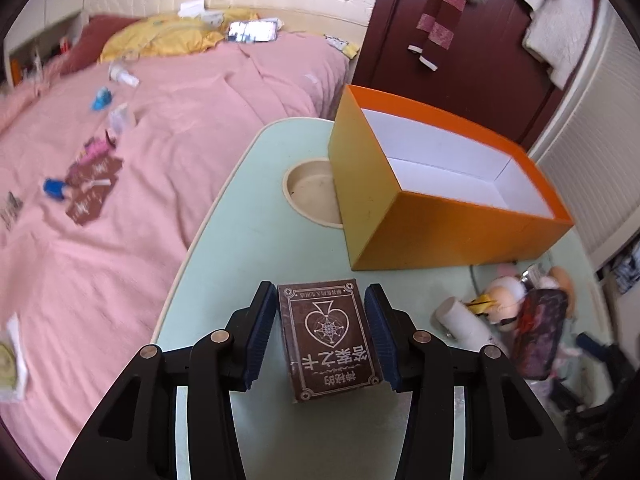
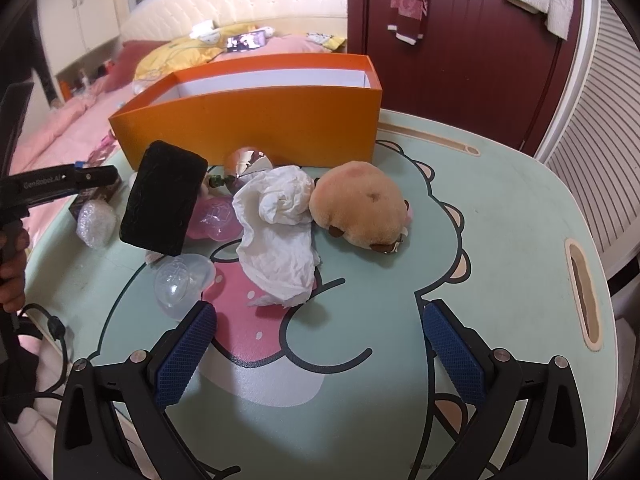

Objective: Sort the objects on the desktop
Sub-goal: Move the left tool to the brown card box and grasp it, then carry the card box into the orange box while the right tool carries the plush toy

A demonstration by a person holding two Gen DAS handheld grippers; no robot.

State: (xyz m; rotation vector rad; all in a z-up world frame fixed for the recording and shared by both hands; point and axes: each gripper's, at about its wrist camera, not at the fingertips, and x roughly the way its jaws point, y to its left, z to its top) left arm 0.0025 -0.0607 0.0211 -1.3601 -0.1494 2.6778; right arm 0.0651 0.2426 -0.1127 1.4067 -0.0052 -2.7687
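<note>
A brown card box (image 1: 328,336) with a spade emblem lies on the mint table (image 1: 248,256), and my left gripper (image 1: 322,300) is shut on its two long sides. The empty orange box (image 1: 440,232) stands just beyond it. My right gripper (image 2: 320,308) hovers open over the table's cartoon print with nothing between its fingers. In front of it lie a crumpled white tissue (image 2: 276,236), a tan plush toy (image 2: 360,208), a black case (image 2: 164,200), clear plastic shells (image 2: 180,280) and a bubble-wrap ball (image 2: 96,220), all before the orange box (image 2: 256,128).
A pink bed (image 1: 180,128) strewn with small items borders the table's left edge. The table has a round cup recess (image 1: 308,196) and a handle slot (image 2: 582,292). A dark red door (image 2: 460,60) stands behind. A hand (image 2: 12,272) holds the left gripper's handle.
</note>
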